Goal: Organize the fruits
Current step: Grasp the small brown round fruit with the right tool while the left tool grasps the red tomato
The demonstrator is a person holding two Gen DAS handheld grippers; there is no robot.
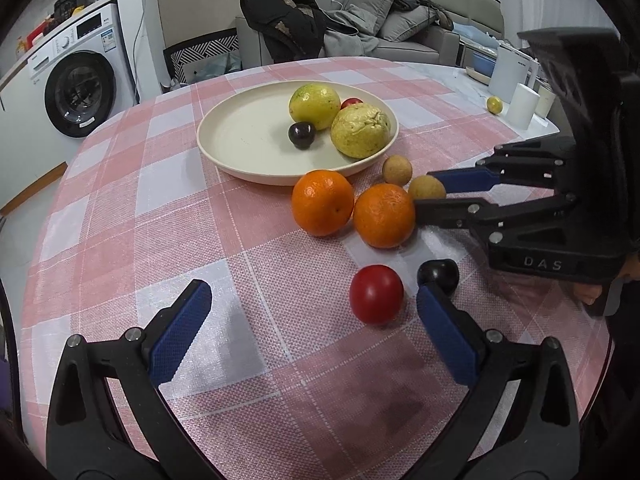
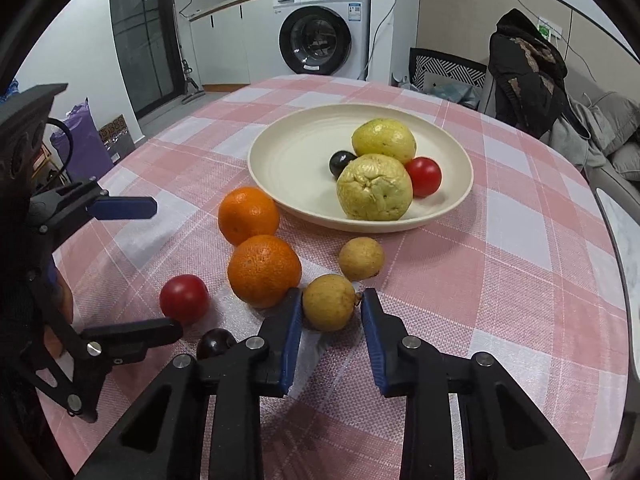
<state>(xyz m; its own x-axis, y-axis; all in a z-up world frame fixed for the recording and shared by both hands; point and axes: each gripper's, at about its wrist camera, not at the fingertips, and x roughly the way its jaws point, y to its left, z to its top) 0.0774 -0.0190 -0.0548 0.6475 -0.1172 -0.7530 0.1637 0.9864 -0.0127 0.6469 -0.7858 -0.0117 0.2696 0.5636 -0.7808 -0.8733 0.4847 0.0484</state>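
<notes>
My right gripper (image 2: 330, 306) is shut on a small tan round fruit (image 2: 328, 302) that rests on the checked tablecloth; in the left wrist view that fruit (image 1: 426, 189) sits between its fingertips. A second tan fruit (image 2: 361, 258) and two oranges (image 2: 248, 214) (image 2: 264, 270) lie just beyond. My left gripper (image 1: 312, 308) is open, with a red tomato (image 1: 376, 294) lying inside its right finger and a dark plum (image 1: 438, 274) at that fingertip. The cream plate (image 1: 240, 160) holds two yellow-green guavas, a dark plum and a red tomato.
White containers (image 1: 522, 104) and a small yellow fruit (image 1: 494, 104) stand at the table's far right edge. A chair draped with a black coat (image 1: 280, 12), a grey sofa and a washing machine (image 1: 78, 88) stand beyond the table.
</notes>
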